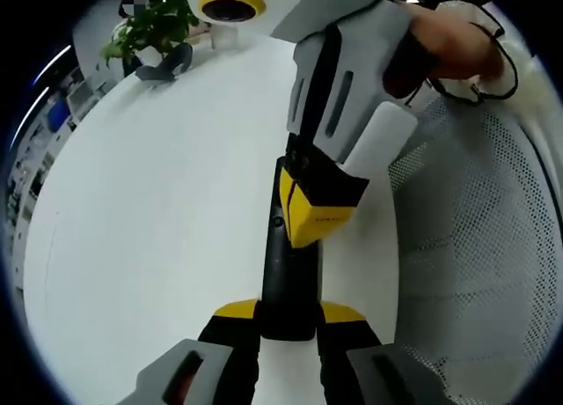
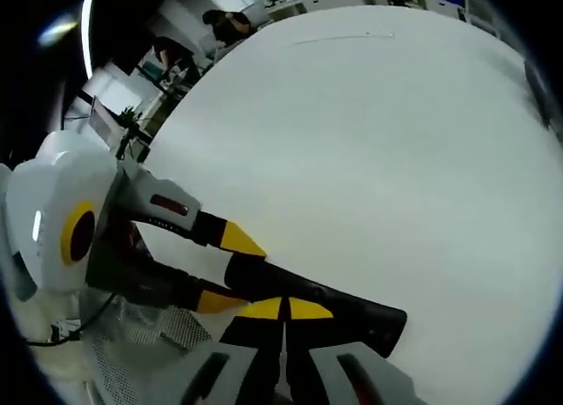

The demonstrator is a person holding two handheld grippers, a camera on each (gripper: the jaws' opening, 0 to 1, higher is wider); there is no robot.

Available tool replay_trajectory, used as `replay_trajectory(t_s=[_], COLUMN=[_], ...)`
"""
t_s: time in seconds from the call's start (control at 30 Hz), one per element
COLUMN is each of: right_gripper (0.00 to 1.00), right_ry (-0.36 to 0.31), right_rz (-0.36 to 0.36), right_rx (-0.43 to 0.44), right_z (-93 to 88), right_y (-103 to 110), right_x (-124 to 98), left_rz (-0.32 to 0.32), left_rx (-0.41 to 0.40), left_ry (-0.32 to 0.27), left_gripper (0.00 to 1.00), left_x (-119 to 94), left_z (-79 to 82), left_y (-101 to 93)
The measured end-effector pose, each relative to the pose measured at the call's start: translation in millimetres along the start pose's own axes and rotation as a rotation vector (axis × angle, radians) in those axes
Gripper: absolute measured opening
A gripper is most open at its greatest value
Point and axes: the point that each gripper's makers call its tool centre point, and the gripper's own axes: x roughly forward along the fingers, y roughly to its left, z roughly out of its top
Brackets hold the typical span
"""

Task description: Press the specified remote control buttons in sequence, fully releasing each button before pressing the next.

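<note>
Black remote [image 1: 288, 282] clamped in left hand-held gripper [image 1: 288, 321]; right hand-held gripper [image 2: 283, 310] closed atop it.

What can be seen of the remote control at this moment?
The remote control is a long, slim black bar with a dull plastic look, lying flat on the white table. In the left gripper view its near end sits between the left gripper's yellow-tipped jaws, while the right gripper's closed yellow tips press down on its upper face. In the right gripper view it stretches to a rounded end at right. Its buttons are too dark to make out.
</note>
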Motion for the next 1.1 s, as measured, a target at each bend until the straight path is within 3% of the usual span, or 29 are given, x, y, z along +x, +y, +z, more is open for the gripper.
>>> replay_trajectory(t_s=[0.4, 0.57, 0.8, 1.1], right_gripper=[0.00, 0.00, 0.00, 0.00], right_ry=[-0.009, -0.012, -0.004, -0.006], right_rz=[0.014, -0.008, 0.039, 0.010], right_rx=[0.046, -0.017, -0.028, -0.052], right_z=[0.8, 0.3, -2.8, -0.3], right_y=[0.3, 2.7, 11.6, 10.4], right_x=[-0.4, -1.2, 4.0, 5.5], left_rz=[0.003, 0.002, 0.003, 0.010], left_rx=[-0.005, -0.004, -0.005, -0.012], left_ry=[0.002, 0.005, 0.001, -0.002], left_gripper=[0.22, 0.22, 0.22, 0.22], left_x=[-0.5, -0.4, -0.4, -0.5], left_z=[0.5, 0.4, 0.6, 0.5], left_y=[-0.7, -0.6, -0.7, -0.9])
